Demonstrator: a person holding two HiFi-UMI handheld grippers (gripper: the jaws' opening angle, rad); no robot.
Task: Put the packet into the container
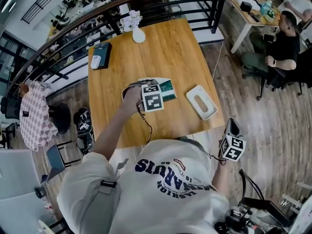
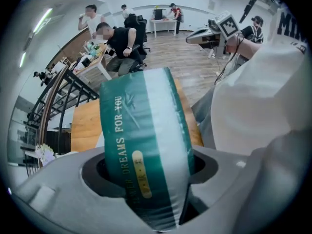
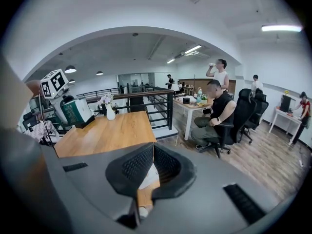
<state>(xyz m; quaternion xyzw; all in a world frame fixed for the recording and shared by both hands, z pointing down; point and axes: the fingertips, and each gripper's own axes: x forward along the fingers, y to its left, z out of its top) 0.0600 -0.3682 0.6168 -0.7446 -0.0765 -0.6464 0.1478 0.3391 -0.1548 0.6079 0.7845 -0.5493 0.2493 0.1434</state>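
Note:
My left gripper [image 1: 155,93] points straight down over the middle of the wooden table [image 1: 165,52], shut on a green and white packet [image 1: 168,88]. In the left gripper view the packet [image 2: 141,126] stands upright between the jaws and fills the gap, with pale lettering down its green side. A white rectangular container [image 1: 201,102] lies on the table to the packet's right, near the front right corner. My right gripper [image 1: 232,126] hangs off that corner, below the container. Its fingertips [image 3: 153,147] meet with nothing between them. The right gripper view also catches the held packet [image 3: 75,111] at far left.
A white vase with flowers [image 1: 138,33] stands at the table's far edge and a dark box [image 1: 101,55] at its far left corner. A black railing [image 1: 161,6] runs behind the table. People sit at a desk [image 1: 253,16] to the right, and chairs [image 1: 36,118] stand left.

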